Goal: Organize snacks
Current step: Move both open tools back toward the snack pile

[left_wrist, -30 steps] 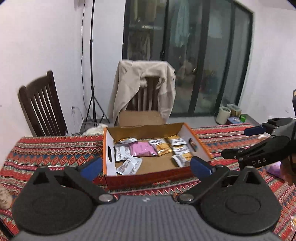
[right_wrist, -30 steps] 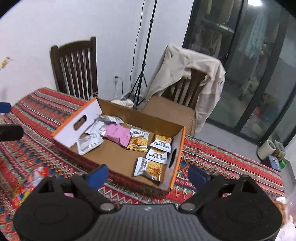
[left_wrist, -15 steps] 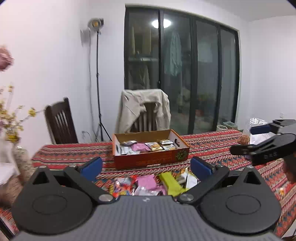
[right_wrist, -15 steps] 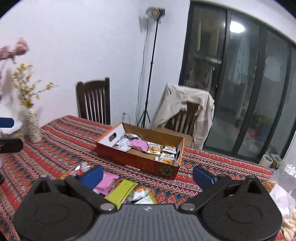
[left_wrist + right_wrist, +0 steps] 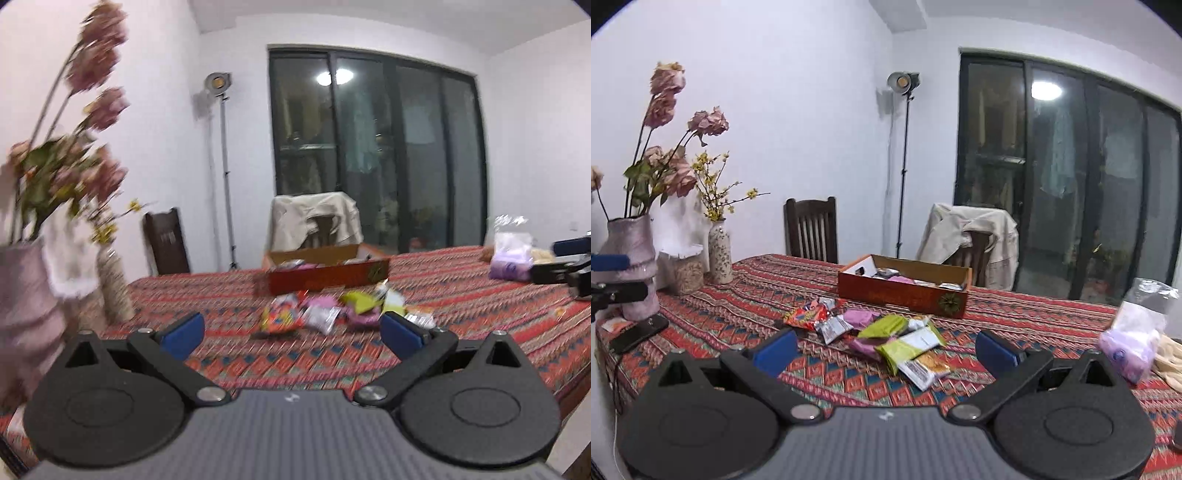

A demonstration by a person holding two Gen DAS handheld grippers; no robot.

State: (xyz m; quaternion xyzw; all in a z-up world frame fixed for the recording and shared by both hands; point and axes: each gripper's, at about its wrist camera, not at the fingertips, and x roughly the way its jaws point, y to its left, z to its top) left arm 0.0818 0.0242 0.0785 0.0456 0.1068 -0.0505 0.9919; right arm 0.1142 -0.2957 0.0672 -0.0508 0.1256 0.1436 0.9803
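An orange cardboard box (image 5: 905,293) (image 5: 325,280) with several snack packets inside sits far back on the patterned tablecloth. In front of it lies a loose pile of snack packets (image 5: 886,338) (image 5: 332,314): red, silver, pink, green and orange ones. My right gripper (image 5: 886,352) is open, empty, low over the near table, short of the pile. My left gripper (image 5: 291,332) is open and empty too, also well short of the pile. Each gripper's tip shows at the edge of the other's view.
Vases with dried flowers (image 5: 635,258) (image 5: 720,254) and a dark phone (image 5: 639,334) stand at the table's left end. A clear bag with purple contents (image 5: 1134,332) (image 5: 511,258) lies at the right. Two chairs (image 5: 812,229), one draped with a beige jacket (image 5: 971,236), stand behind.
Both grippers have pulled far back from the box and sunk; the box now looks small and the loose pile lies ahead. The right jaws widened slightly.
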